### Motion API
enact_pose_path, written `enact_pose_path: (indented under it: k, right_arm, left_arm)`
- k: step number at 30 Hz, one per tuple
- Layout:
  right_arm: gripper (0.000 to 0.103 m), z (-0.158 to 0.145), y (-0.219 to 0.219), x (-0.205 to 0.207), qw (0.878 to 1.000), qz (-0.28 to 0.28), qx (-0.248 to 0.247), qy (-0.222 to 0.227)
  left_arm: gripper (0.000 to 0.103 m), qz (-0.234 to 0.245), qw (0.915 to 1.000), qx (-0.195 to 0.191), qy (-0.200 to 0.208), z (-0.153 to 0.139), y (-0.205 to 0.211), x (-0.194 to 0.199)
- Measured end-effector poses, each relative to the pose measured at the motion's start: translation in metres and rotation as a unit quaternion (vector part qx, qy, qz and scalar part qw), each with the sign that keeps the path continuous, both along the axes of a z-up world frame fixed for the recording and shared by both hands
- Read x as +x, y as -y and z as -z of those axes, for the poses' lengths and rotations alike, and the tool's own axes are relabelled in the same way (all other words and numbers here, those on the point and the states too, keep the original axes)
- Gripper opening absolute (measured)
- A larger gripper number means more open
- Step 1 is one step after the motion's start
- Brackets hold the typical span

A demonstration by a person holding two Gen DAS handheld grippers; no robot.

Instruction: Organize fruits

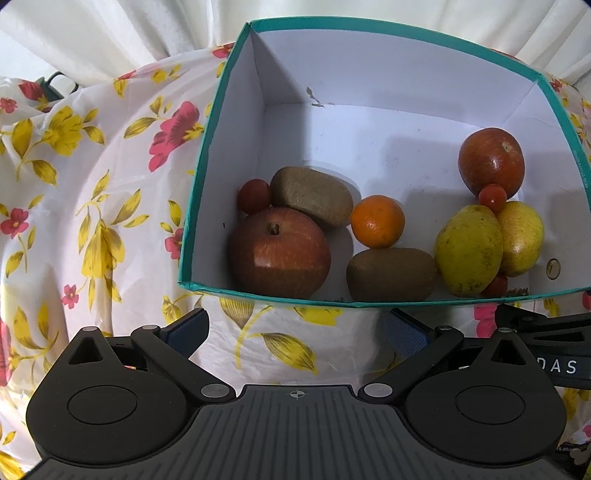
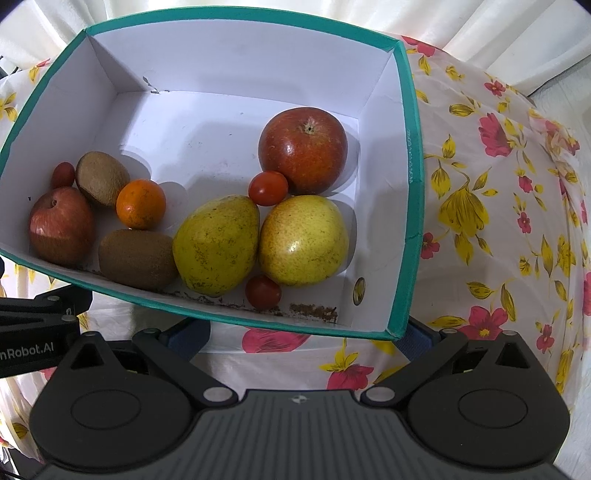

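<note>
A teal-rimmed white box (image 1: 192, 206) (image 2: 413, 177) holds the fruit. Inside lie two red apples (image 1: 279, 251) (image 2: 303, 146), two kiwis (image 1: 312, 195) (image 2: 138, 258), an orange (image 1: 376, 220) (image 2: 141, 204), two yellow pears (image 1: 469, 251) (image 2: 216, 245) and three cherry tomatoes (image 1: 254, 195) (image 2: 267, 188). My left gripper (image 1: 295, 332) is open and empty, just in front of the box's near wall. My right gripper (image 2: 303, 338) is open and empty, just in front of the near wall at the box's right corner.
The box stands on a floral plastic tablecloth (image 1: 92, 221) (image 2: 498, 221). White curtains (image 1: 110, 33) (image 2: 498, 29) hang behind. The other gripper's black body shows at the right edge of the left wrist view (image 1: 546, 343) and the left edge of the right wrist view (image 2: 33, 325).
</note>
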State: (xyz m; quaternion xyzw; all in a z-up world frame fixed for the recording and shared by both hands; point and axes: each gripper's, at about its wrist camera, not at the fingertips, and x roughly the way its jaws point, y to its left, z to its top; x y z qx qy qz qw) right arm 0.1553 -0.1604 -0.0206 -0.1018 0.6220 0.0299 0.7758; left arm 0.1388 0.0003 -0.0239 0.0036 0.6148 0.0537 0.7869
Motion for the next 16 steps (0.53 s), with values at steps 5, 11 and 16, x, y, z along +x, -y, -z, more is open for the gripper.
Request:
enact_pose_path:
  k: [5,11,16]
  right_arm:
    - [0.103,-0.0003,-0.0014,0.0002,1.000,-0.003,-0.003,0.000]
    - [0.103,0.0008,-0.0009,0.0011,1.000,-0.003,-0.004,-0.002]
    - [0.103,0.0021,-0.0022,0.0013,1.000,-0.004,-0.007,-0.002]
  left_arm:
    - [0.103,-0.002,1.0000,-0.001,-0.004,0.0013,-0.0009,0.0010]
    - [0.103,0.007,1.0000,-0.001,-0.001,0.0037,-0.0004,0.0002]
    - [0.103,0.012,0.9999,0.009,0.002,0.0044,0.0018,-0.0006]
